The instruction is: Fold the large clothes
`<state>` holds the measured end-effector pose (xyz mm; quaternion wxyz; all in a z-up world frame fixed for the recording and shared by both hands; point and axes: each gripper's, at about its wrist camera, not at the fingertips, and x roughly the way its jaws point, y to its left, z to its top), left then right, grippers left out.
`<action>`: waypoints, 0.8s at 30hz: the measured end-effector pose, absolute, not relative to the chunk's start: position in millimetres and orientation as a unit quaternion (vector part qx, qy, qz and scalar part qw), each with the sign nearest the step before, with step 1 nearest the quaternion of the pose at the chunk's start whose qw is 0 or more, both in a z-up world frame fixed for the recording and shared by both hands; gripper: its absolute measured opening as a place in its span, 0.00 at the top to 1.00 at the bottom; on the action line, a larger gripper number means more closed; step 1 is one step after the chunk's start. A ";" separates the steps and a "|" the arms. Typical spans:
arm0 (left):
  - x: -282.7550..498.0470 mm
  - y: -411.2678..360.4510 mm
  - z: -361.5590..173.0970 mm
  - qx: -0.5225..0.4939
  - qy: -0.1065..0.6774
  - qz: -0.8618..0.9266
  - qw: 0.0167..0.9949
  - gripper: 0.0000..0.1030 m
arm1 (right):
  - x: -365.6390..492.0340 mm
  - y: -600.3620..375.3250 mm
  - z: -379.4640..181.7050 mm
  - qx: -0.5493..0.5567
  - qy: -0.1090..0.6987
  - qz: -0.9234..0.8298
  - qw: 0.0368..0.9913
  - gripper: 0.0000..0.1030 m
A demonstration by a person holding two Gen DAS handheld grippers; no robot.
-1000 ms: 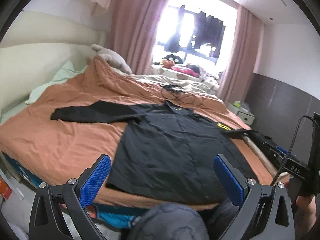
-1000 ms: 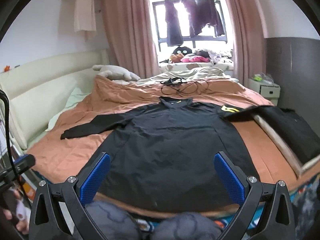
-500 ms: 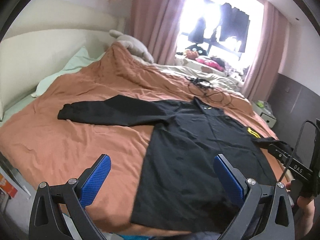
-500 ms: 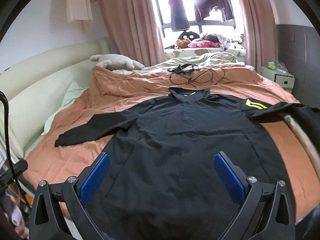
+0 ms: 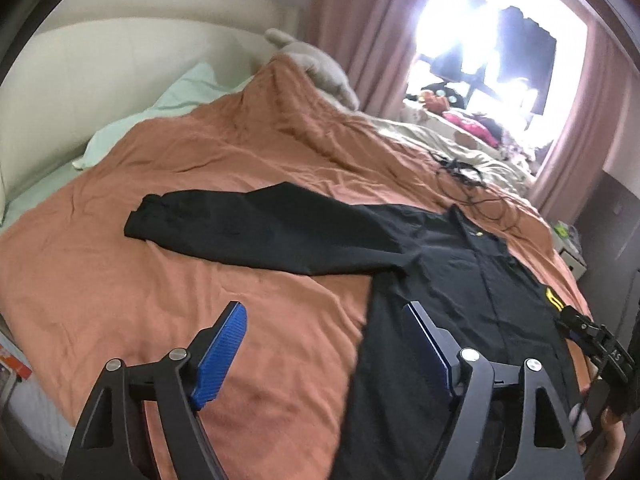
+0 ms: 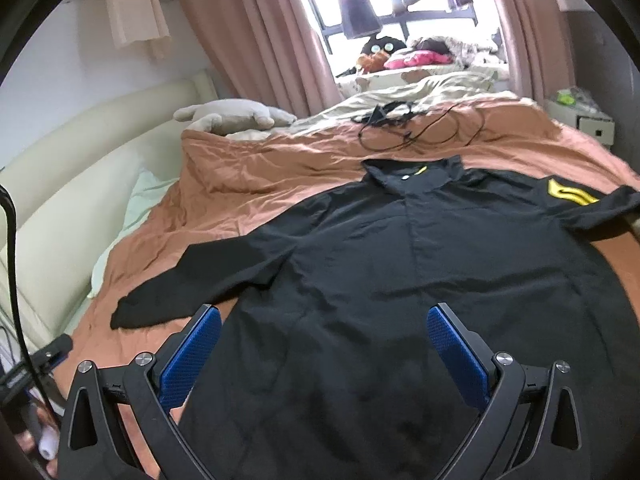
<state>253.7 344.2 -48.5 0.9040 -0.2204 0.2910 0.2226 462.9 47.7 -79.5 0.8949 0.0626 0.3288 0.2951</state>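
Lying flat and face up on the orange bedspread point(image 5: 168, 264), the black shirt point(image 6: 400, 280) is spread out so that each part can be turned inward in order; nothing is folded yet. Its long axis runs from the hem near the cameras up to the collar point(image 6: 412, 170), which points toward the window. One sleeve point(image 5: 256, 232) stretches straight out sideways toward the headboard, crosswise to the body; the other, with a yellow patch point(image 6: 572, 194), reaches the opposite edge of the bed.

The left claw point(image 5: 324, 344) hovers above the shirt's side edge, jaws apart but just been closing, nothing between them. It seems aimed at the outstretched sleeve or that side seam. The right claw point(image 6: 324, 348) hangs wide and empty over the lower front of the shirt, likely ready to steady the cloth or take the hem.
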 end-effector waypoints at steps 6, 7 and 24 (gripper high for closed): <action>273.7 385.5 -60.3 -0.232 0.296 0.249 0.893 0.23 | 493.9 78.1 -89.7 0.070 0.339 0.300 0.889 0.11; 276.9 392.8 -62.9 -0.235 0.297 0.253 0.890 0.25 | 497.8 83.4 -91.4 0.072 0.339 0.301 0.888 0.11; 304.8 524.6 -125.0 -0.324 0.344 0.336 0.815 0.30 | 573.2 159.9 -136.6 0.076 0.393 0.305 0.864 0.46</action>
